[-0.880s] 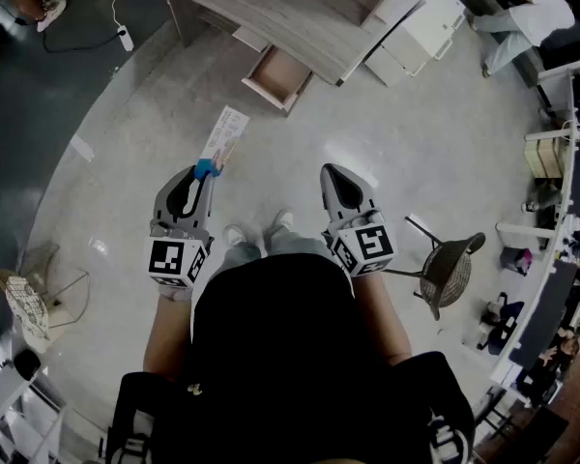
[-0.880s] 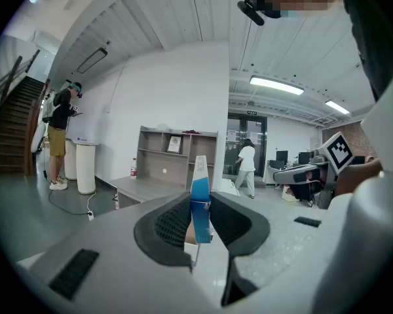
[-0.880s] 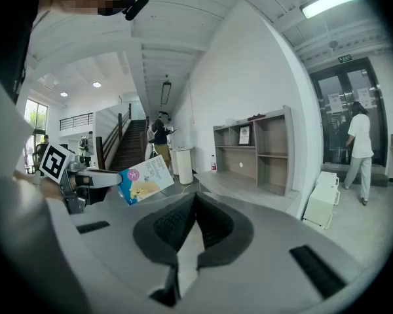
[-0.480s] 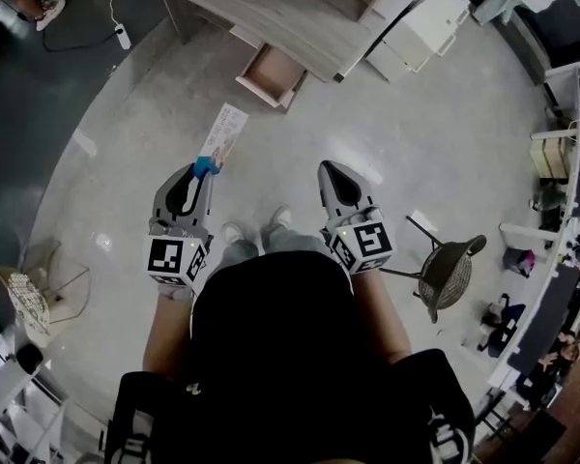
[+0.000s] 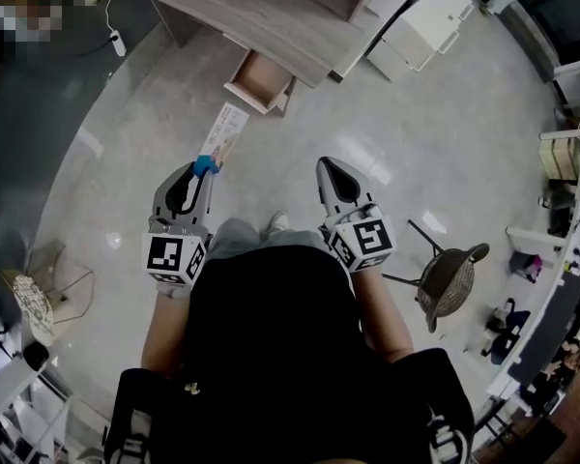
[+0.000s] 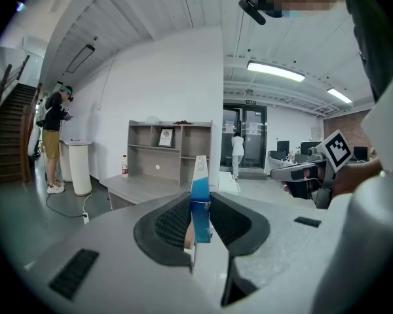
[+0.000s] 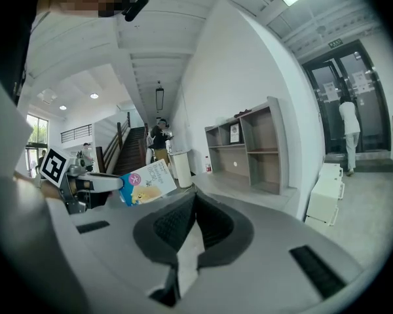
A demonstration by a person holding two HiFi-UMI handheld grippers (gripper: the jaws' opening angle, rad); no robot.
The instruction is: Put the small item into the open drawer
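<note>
My left gripper (image 5: 205, 169) is shut on a flat white packet with a blue end (image 5: 222, 135), which sticks out forward over the floor. In the left gripper view the packet (image 6: 200, 195) stands edge-on between the pads of the left gripper (image 6: 198, 224). My right gripper (image 5: 327, 167) is level with it on the right, shut with nothing in it (image 7: 195, 208). The open drawer (image 5: 259, 80) juts from under the grey desk (image 5: 242, 13) ahead, well beyond both grippers. From the right gripper view the packet (image 7: 147, 182) shows its printed face.
A white cabinet (image 5: 418, 27) stands right of the desk. A round chair (image 5: 449, 278) sits on the floor to my right. A power strip and cable (image 5: 119, 37) lie at the far left. A shelf unit (image 6: 170, 152) rises behind the desk; a person (image 6: 52, 136) stands by a white bin.
The desk and drawer have drifted left and slightly nearer in the head view as the person steps forward. Both grippers keep their pose, the packet still held.
</note>
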